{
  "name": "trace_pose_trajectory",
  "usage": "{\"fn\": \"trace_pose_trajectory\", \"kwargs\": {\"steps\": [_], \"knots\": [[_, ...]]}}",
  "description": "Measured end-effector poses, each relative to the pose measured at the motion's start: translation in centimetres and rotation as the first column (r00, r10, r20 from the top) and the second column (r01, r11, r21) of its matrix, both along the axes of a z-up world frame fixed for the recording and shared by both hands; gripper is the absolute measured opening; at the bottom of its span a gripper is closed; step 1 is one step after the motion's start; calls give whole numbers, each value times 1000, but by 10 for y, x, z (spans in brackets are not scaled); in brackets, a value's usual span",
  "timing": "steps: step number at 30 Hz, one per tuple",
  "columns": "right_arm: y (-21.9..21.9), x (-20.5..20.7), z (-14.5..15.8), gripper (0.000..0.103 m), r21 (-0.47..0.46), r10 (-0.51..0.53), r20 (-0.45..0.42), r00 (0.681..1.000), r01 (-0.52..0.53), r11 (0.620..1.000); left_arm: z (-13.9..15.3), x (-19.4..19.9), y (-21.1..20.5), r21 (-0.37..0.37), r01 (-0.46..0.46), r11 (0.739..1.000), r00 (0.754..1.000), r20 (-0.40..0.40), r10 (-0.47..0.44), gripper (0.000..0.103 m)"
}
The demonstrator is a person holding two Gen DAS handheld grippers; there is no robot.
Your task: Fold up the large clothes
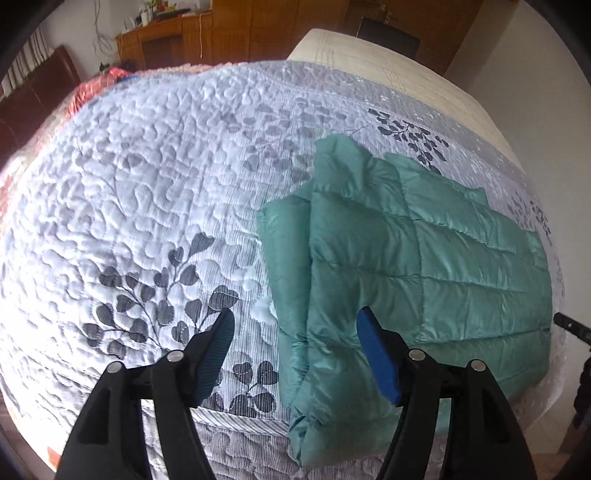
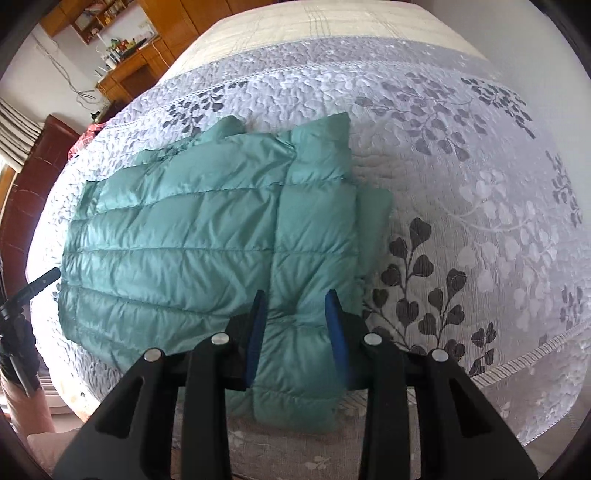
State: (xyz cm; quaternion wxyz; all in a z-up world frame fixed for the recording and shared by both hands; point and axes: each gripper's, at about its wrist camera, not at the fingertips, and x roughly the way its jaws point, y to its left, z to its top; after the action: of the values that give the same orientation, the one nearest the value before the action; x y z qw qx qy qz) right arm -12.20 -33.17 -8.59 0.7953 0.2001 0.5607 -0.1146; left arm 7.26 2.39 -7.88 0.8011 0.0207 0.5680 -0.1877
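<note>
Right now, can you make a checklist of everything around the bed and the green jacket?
Surface: bed with a quilted leaf-print cover.
Job's things: green puffer jacket, lying flat, both sleeves folded in over its body.
Clutter: a red and pink cloth at the far edge of the bed.
Grippers: left gripper open, one finger over the cover, the other over the jacket's folded edge. Right gripper has its fingers either side of the folded sleeve; whether they pinch it cannot be told.
Cables: thin wires hang down the wall by the wooden desk.
Surroundings: wooden cupboards, a dark red headboard, striped curtains.
</note>
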Motion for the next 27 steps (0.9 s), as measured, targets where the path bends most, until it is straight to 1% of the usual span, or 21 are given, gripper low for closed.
{"fn": "trace_pose_trajectory", "kwargs": {"steps": [2,4,6,8,11,14,15,16,17,19,23,25,26,27], "knots": [[-2,3,-7,33,-1,3,-20,1000,-3,1000,-8,4,3,-45,0,999,999,-37,-2,70],[-4,6,-15,33,-1,-3,-42,999,3,1000,-20,10,4,-66,5,998,997,-75,-10,71],[-7,6,-24,34,15,-13,-57,998,13,1000,-27,11,5,-83,-2,997,996,-94,-6,72],[-7,8,-27,34,19,-12,-62,998,13,1000,-32,14,7,-131,-4,991,992,-123,-12,74],[-8,9,-31,34,28,-14,-69,998,16,999,-38,17,12,-169,-24,985,989,-148,-1,76],[-11,10,-36,34,47,-15,-73,997,18,999,-40,16,18,-244,-36,969,985,-172,-6,76],[-13,11,-38,34,51,-14,-75,997,17,999,-44,16,19,-285,-40,958,980,-196,-17,76],[-13,12,-40,34,55,-16,-79,997,20,998,-47,16,17,-309,-43,950,976,-217,-27,76],[-15,14,-41,34,59,-17,-80,997,22,998,-50,15,15,-317,-58,947,971,-238,-20,76],[-16,14,-41,34,61,-23,-84,996,28,998,-57,14,13,-311,-62,948,970,-242,-16,77],[-18,14,-40,34,52,-28,-95,995,33,998,-67,14,17,-370,-90,925,962,-273,-16,78],[-20,14,-37,34,47,-37,-98,995,42,998,-70,12,20,-386,-100,917,959,-282,-14,76],[-21,13,-36,34,45,-41,-99,994,45,998,-70,10,21,-394,-114,912,957,-290,-5,65],[-22,11,-36,34,42,-41,-101,994,46,998,-69,7,23,-408,-114,906,956,-292,-11,57]]}}
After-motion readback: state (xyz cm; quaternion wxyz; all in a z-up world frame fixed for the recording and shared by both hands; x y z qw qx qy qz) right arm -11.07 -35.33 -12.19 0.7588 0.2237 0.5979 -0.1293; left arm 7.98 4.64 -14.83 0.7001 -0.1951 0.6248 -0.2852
